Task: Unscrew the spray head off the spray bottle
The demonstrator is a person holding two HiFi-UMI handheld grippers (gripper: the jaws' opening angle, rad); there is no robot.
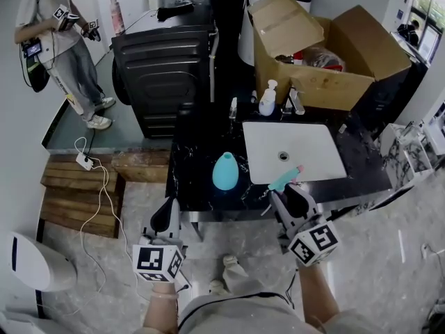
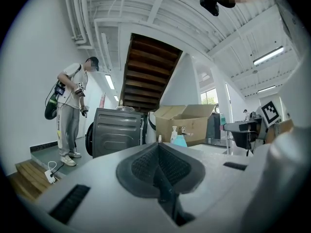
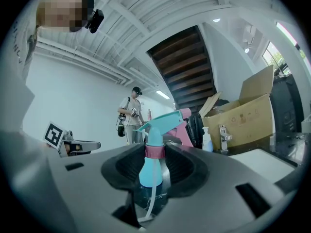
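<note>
At seven o'clock in the head view, the left gripper (image 1: 169, 211) points level towards the counter edge; its own view shows the jaws (image 2: 159, 166) pressed together with nothing between them. At five o'clock, the right gripper (image 1: 290, 197) clamps the spray head (image 1: 286, 178); in the right gripper view the pads (image 3: 182, 169) squeeze the teal neck just under the pink collar, the pink trigger sticks out beyond, and the dip tube hangs free below, so the spray head (image 3: 154, 144) is off its bottle. The teal bottle (image 1: 224, 172) stands upright on the black counter (image 1: 198, 186), at ten o'clock of the held head and apart from it; the white sink (image 1: 309, 141) lies at its three o'clock. Behind the sink, at twelve, a soap dispenser (image 1: 267, 100) stands by the tap; farther back, a cardboard box (image 1: 327, 82) sits open at one o'clock and a dark washing machine (image 1: 163, 75) at eleven. A person (image 1: 59, 47) stands at ten o'clock, far left.
</note>
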